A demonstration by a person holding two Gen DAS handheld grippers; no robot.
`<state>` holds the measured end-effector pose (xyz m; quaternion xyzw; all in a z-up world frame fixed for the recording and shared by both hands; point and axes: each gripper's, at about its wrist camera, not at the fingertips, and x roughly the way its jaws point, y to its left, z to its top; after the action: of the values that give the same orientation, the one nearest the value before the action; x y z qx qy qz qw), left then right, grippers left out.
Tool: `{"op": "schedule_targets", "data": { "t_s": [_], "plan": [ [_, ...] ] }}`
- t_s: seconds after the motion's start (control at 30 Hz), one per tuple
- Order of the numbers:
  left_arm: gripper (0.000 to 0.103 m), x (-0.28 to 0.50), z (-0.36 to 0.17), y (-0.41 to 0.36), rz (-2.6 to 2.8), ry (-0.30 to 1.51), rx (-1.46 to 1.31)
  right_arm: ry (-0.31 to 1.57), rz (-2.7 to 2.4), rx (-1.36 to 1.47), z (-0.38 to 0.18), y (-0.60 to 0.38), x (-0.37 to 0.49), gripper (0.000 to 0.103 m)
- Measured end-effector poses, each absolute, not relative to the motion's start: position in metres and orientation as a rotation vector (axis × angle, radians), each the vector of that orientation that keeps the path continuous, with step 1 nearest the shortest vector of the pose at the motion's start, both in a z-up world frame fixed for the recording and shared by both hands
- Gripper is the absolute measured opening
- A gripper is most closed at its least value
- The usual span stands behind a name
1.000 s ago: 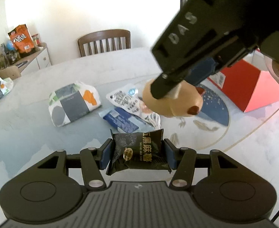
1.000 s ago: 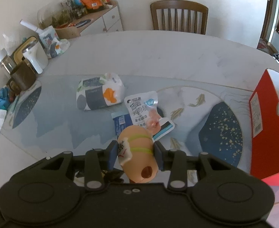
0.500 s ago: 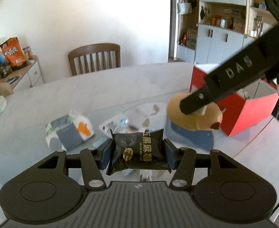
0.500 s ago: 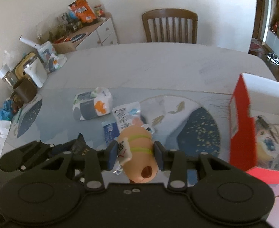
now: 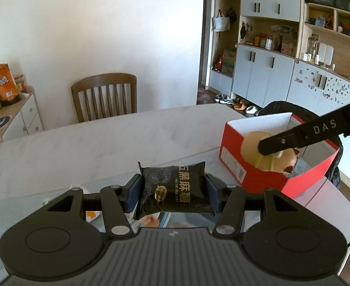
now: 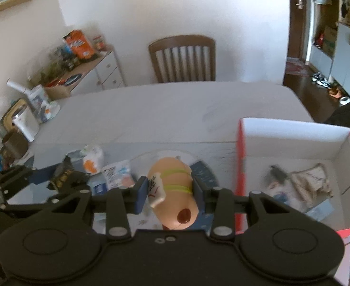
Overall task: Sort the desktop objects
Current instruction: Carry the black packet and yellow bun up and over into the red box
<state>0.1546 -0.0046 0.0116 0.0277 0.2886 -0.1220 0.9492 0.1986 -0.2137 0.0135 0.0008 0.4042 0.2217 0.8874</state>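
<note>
black snack packet (image 5: 175,189) gold lettering; tan plush toy (image 6: 173,191) yellow-green bands; red box (image 5: 253,175).

White walls, brown wooden chair (image 5: 104,96) behind a pale marble-look table (image 5: 98,143), low white sideboard (image 6: 96,71) crowded with packets, grey-and-wood wall cabinets (image 5: 270,71), dark wood floor (image 6: 303,88), bright daylight.
</note>
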Motion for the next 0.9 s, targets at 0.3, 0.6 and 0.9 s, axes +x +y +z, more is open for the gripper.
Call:
{"op": "schedule_targets", "data": {
  "t_s": [0.3, 0.6, 0.9],
  "plan": [
    [0.055, 0.181, 0.024, -0.052, -0.291, 0.58, 0.084, 0.814, 0.396, 0.033, 0.013, -0.273, 0.218, 0.04],
    [0.055, 0.205, 0.019, -0.123, -0.364, 0.585, 0.121, 0.81, 0.337, 0.053, 0.008, -0.334, 0.237, 0.04],
    [0.055, 0.229, 0.005, -0.188, -0.446, 0.622, 0.174, 0.823, 0.284, 0.073, -0.003, -0.384, 0.254, 0.04]
  ]
}}
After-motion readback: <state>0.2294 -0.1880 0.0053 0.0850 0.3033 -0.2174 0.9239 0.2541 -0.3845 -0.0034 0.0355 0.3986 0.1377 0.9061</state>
